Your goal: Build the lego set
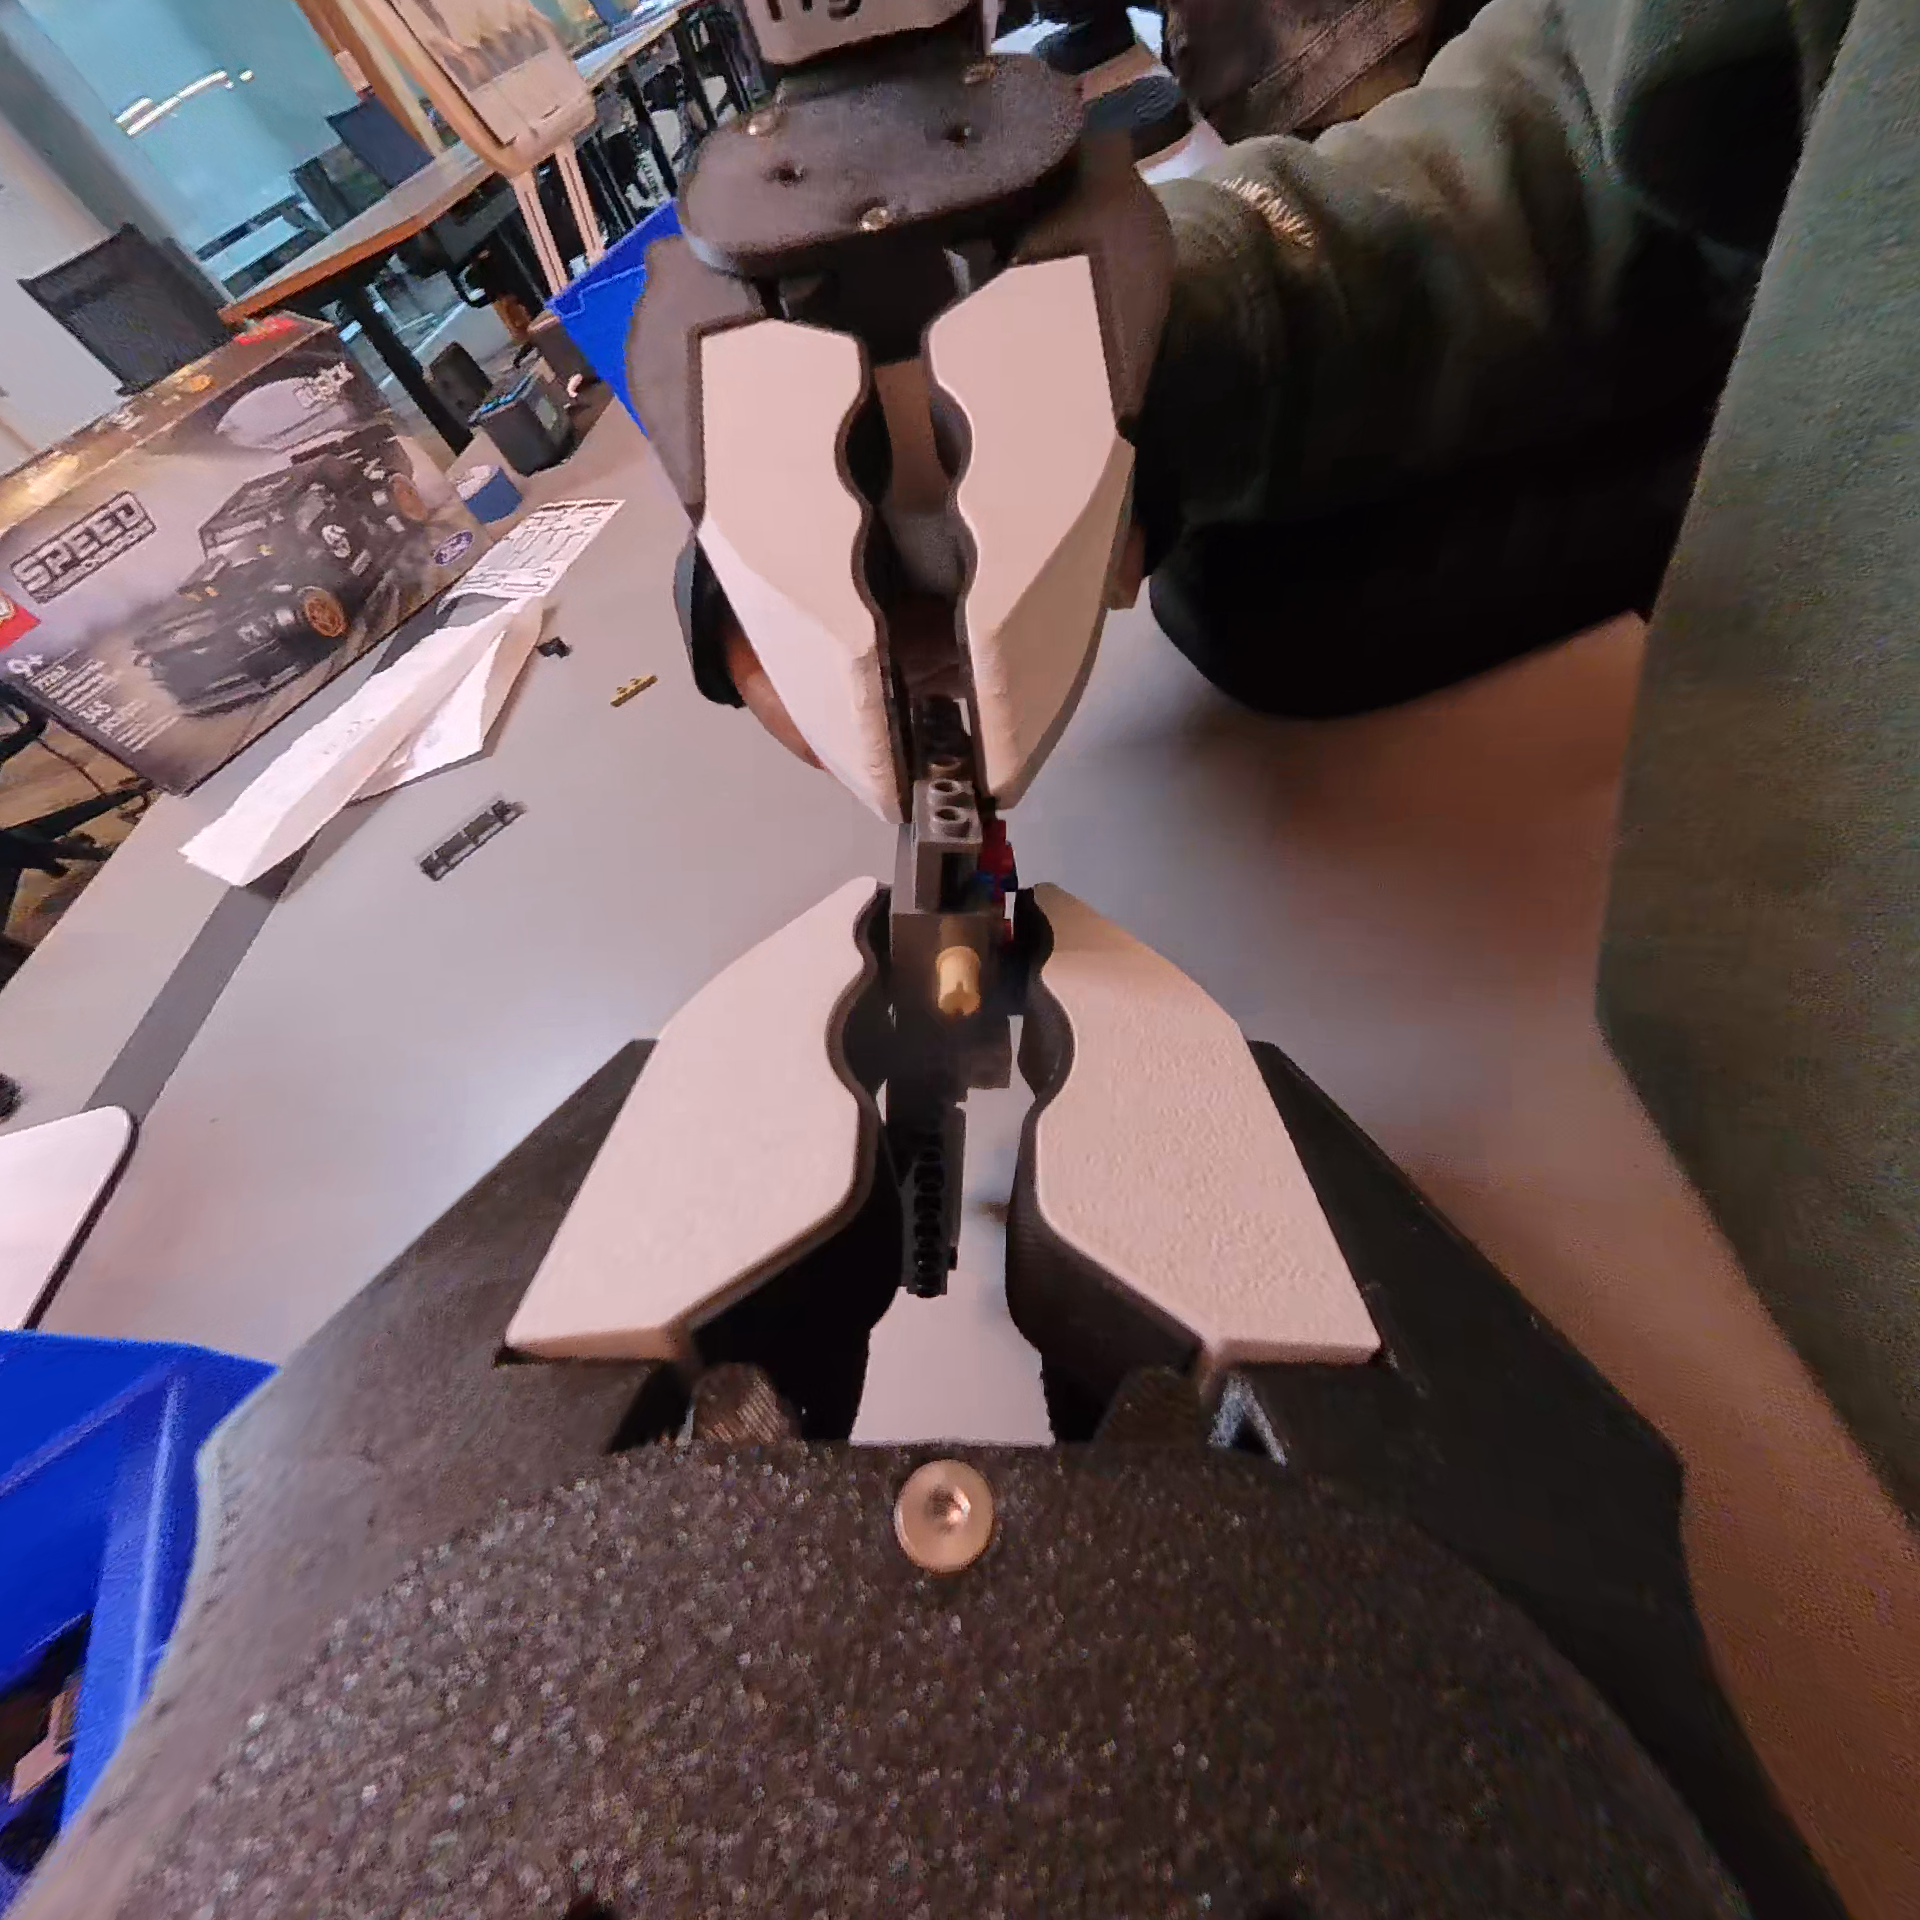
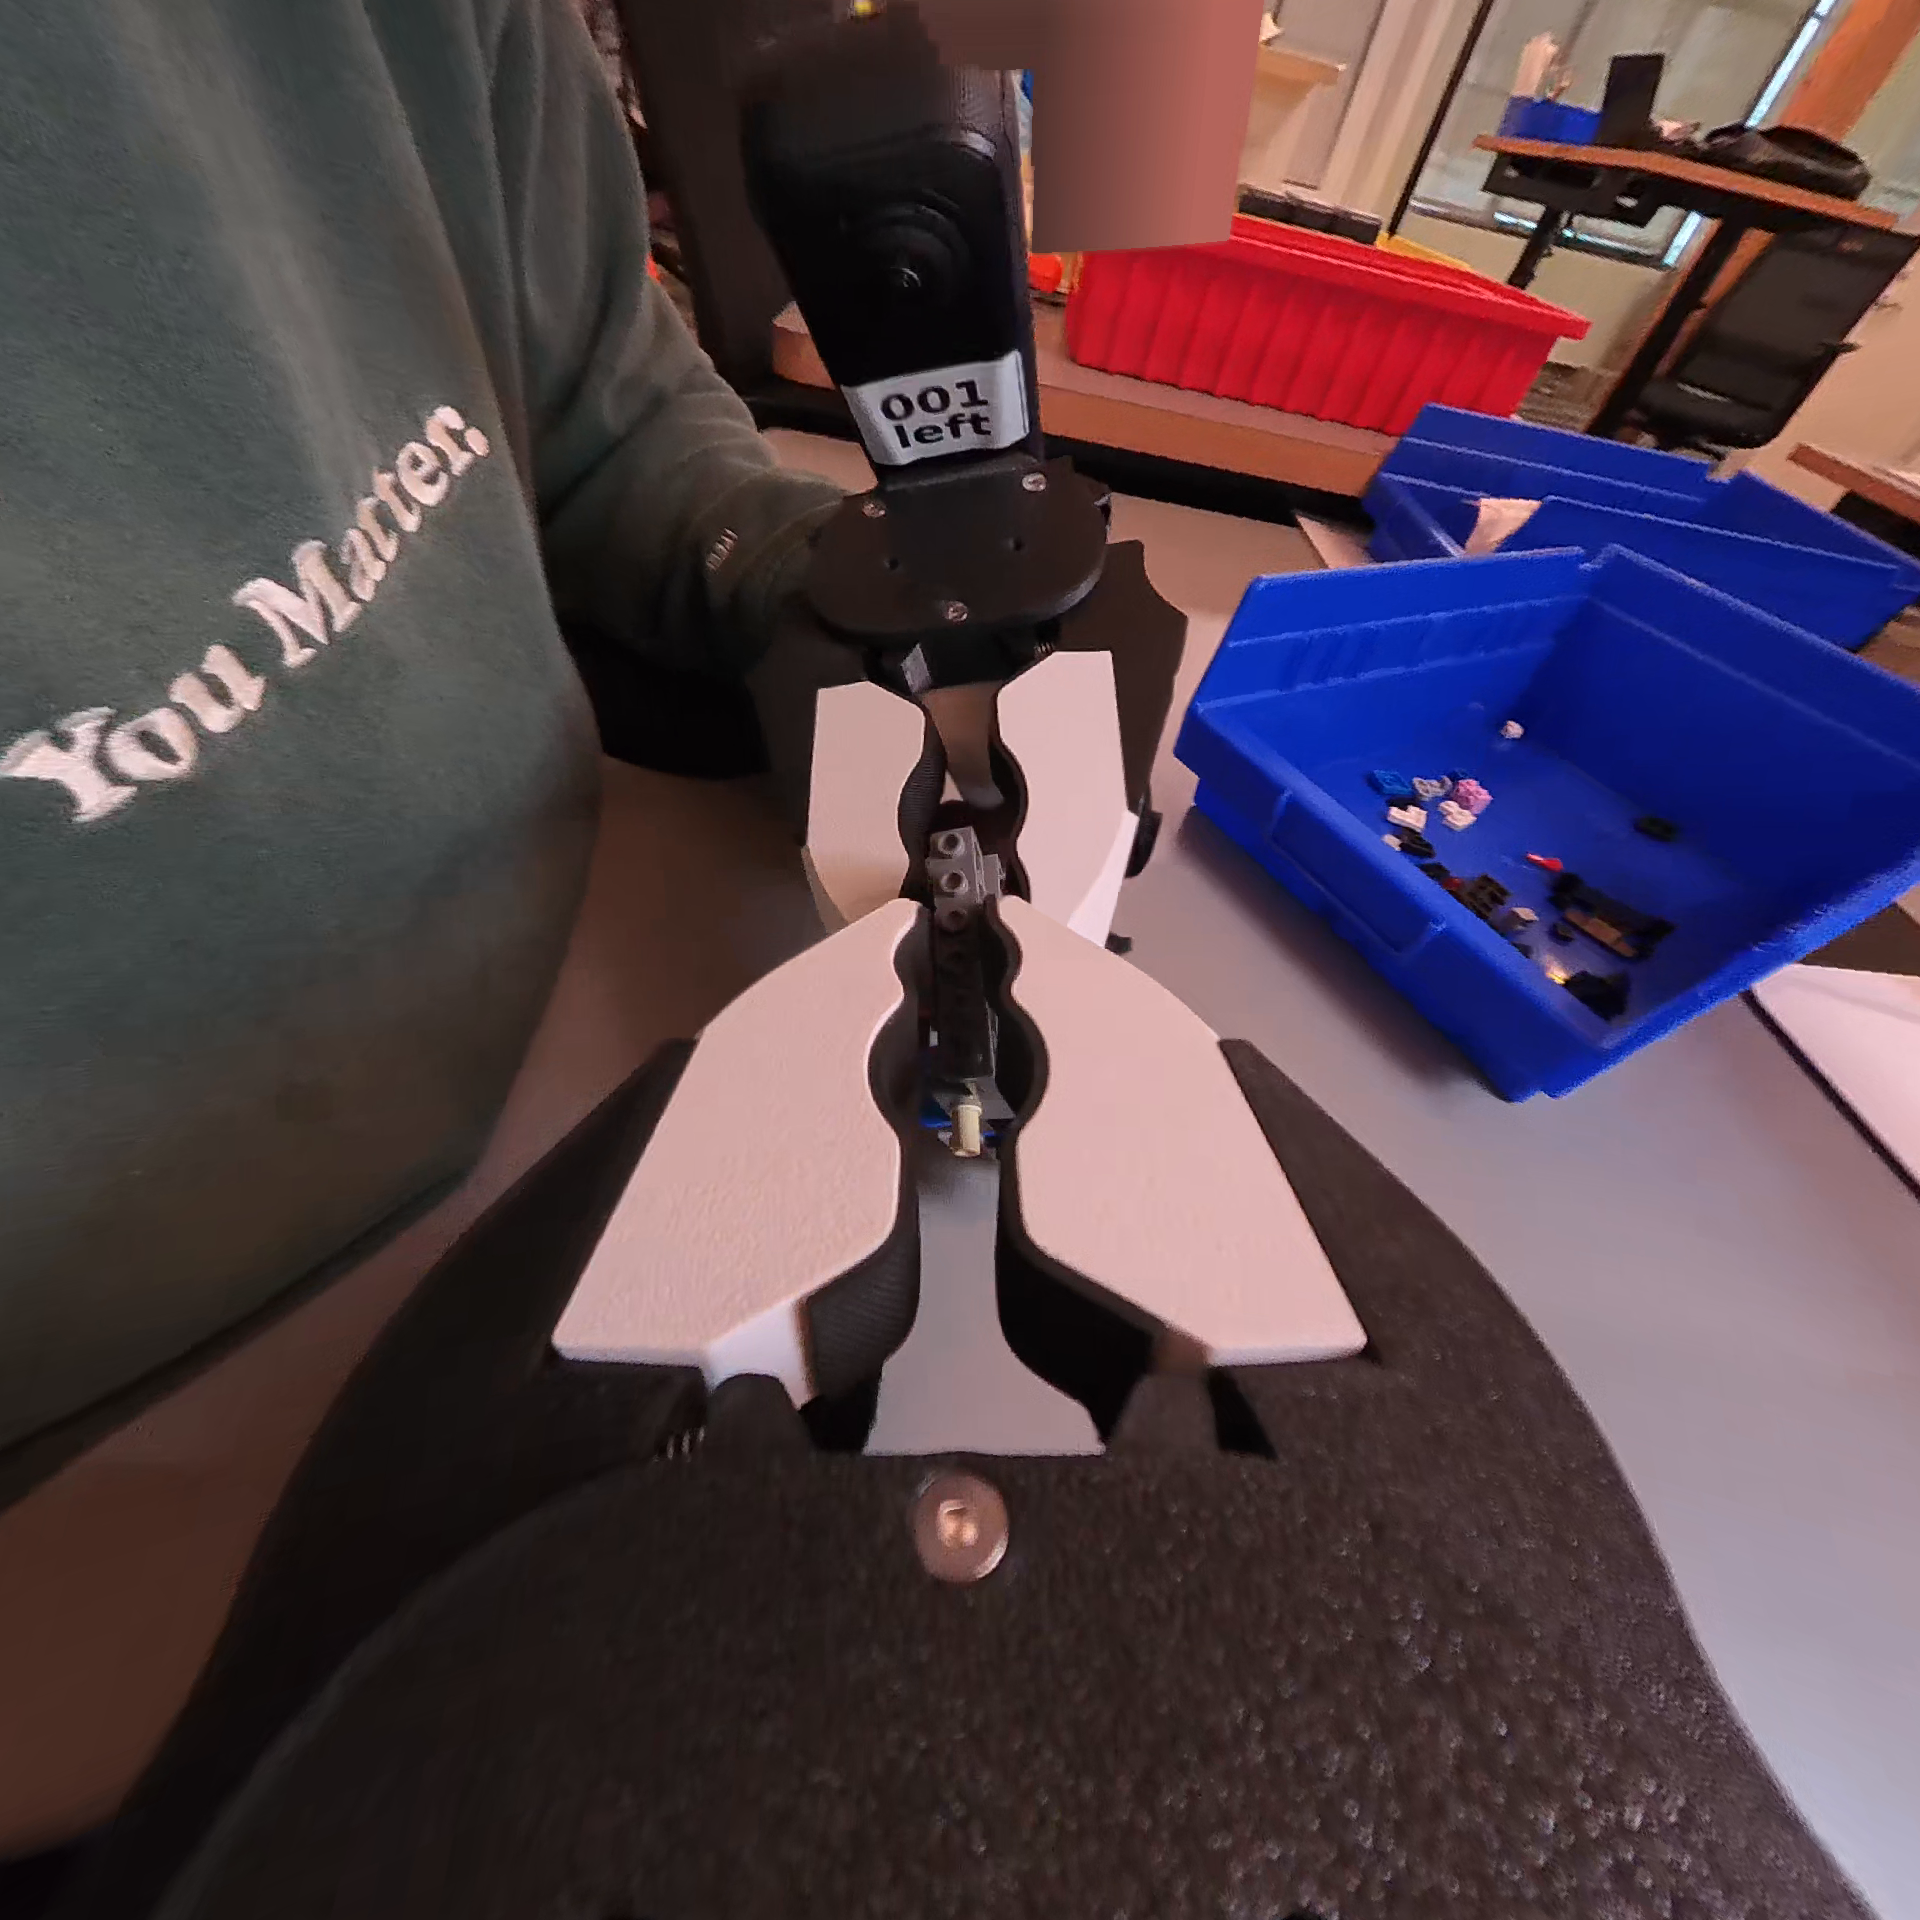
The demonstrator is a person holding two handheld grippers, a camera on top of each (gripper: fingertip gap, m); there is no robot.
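Holding: left gripper (image 1: 951, 904) and right gripper (image 2: 958, 914) both clamp one small brick assembly (image 1: 951, 925), each at an opposite end.
Place: above the grey table (image 1: 416, 987), so both ends are supported.
Near: blue bin (image 2: 1351, 769) with loose pieces.
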